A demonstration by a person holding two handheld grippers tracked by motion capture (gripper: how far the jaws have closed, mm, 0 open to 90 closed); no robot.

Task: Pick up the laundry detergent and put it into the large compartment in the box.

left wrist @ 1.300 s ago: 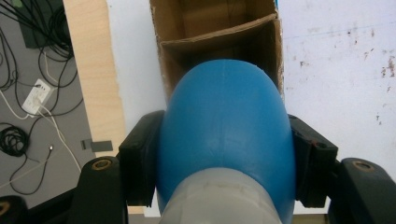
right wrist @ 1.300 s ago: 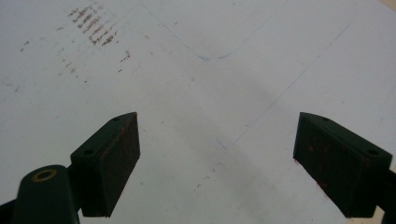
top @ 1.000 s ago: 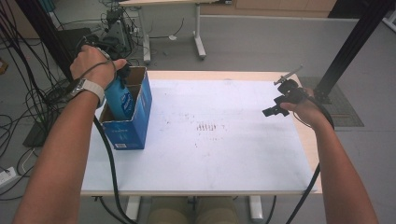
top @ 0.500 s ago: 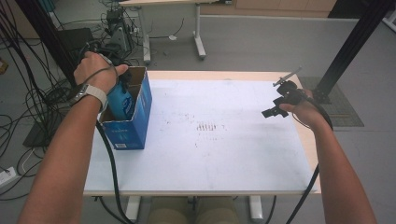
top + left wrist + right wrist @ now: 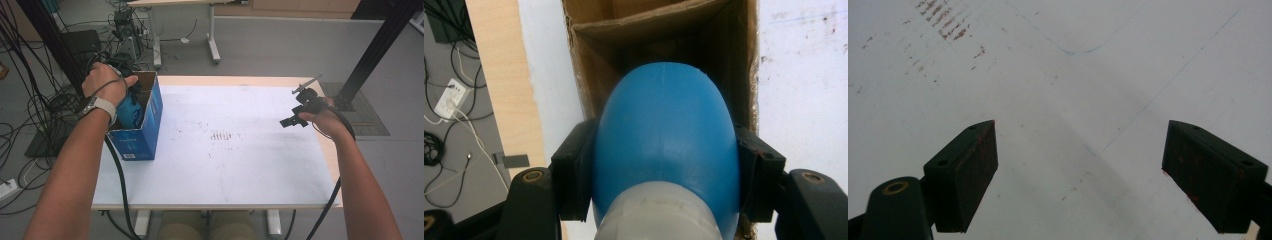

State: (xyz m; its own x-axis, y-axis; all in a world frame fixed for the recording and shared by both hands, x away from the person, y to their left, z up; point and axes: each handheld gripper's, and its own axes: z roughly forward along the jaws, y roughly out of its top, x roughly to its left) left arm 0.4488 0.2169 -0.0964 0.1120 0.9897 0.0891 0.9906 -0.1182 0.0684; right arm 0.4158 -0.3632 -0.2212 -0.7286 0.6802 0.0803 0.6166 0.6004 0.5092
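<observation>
Left hand-held black two-jaw gripper (image 5: 664,172) clenched on a rounded blue plastic bottle with a grey neck (image 5: 666,150), one pad pressed against each side of it. Bottle held at the mouth of an open blue cardboard box with a brown inside (image 5: 594,65), rounded end pointing down into the box; box bottom dark, cannot tell if touching. In the high view, left gripper (image 5: 131,95) mostly covered by the left hand (image 5: 104,82), blue bottle (image 5: 129,111) partly inside the blue box (image 5: 145,135). Box standing upright at the left edge of the white stained table top (image 5: 240,165).

Right hand-held black gripper (image 5: 294,120) near the right edge of the table, well apart from the box. In the right gripper view, right gripper (image 5: 1080,170) released, jaws wide apart, nothing between the pads, just above the white table surface (image 5: 1058,70) with small brown marks.
</observation>
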